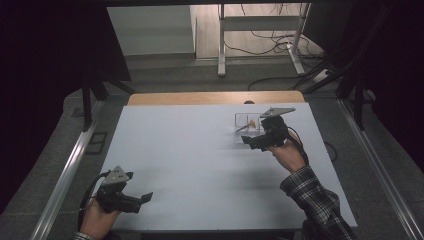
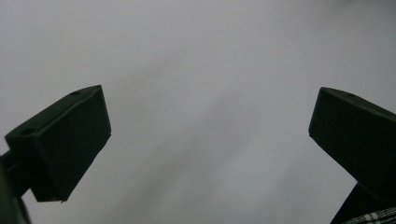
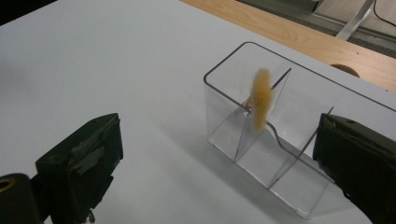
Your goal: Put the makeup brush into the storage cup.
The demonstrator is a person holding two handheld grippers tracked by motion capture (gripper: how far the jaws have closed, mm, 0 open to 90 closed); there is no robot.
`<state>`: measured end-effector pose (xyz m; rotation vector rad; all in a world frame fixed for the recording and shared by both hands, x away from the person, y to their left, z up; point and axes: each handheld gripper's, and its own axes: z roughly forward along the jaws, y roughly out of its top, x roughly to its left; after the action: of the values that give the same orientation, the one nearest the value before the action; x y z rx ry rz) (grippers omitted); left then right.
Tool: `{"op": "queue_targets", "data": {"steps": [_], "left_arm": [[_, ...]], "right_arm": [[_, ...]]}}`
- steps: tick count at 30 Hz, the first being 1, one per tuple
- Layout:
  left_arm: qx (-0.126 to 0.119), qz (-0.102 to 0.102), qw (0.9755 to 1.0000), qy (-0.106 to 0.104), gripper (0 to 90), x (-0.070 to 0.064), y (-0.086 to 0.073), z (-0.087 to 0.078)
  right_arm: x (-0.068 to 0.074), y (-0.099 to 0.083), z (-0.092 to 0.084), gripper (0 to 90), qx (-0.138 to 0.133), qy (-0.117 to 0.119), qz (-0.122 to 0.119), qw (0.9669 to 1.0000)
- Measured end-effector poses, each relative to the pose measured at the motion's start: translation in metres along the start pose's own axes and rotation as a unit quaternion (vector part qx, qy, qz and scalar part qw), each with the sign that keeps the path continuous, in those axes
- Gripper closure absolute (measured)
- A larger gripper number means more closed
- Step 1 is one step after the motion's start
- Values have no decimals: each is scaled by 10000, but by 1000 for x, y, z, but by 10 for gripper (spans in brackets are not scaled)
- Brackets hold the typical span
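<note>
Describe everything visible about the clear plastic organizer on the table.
The clear plastic organizer is a see-through rectangular box with rounded corners, open on top and split by thin dividers into compartments. It stands upright on the white table, toward its far right. A fuzzy orange-tipped brush stands in it, against a divider. The right claw hovers open beside it.

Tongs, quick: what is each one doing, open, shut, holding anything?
Left tongs: open, holding nothing, over bare table.
Right tongs: open, holding nothing, beside the clear divided box.

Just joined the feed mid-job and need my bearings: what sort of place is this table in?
Probably a lab or data-recording rig rather than a home: a bare white table framed by metal rails, dark curtains at the sides, and loose cables on the floor beyond. A clear divided organizer stands on the table.
</note>
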<state>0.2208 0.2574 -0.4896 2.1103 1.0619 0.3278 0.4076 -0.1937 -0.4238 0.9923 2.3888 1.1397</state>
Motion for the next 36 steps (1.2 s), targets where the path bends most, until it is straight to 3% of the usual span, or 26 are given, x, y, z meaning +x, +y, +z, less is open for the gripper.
{"op": "queue_targets", "data": {"steps": [11, 23, 36], "left_arm": [[-3, -6, 10000, 5, 0, 0, 0, 0], [39, 2, 10000, 20, 0, 0, 0, 1], [38, -40, 9999, -113, 0, 0, 0, 2]], "right_arm": [[8, -9, -6, 10, -10, -33, -89, 10000], [12, -25, -3, 6, 18, 6, -13, 10000], [19, -35, -9, 5, -16, 53, -56, 10000]]}}
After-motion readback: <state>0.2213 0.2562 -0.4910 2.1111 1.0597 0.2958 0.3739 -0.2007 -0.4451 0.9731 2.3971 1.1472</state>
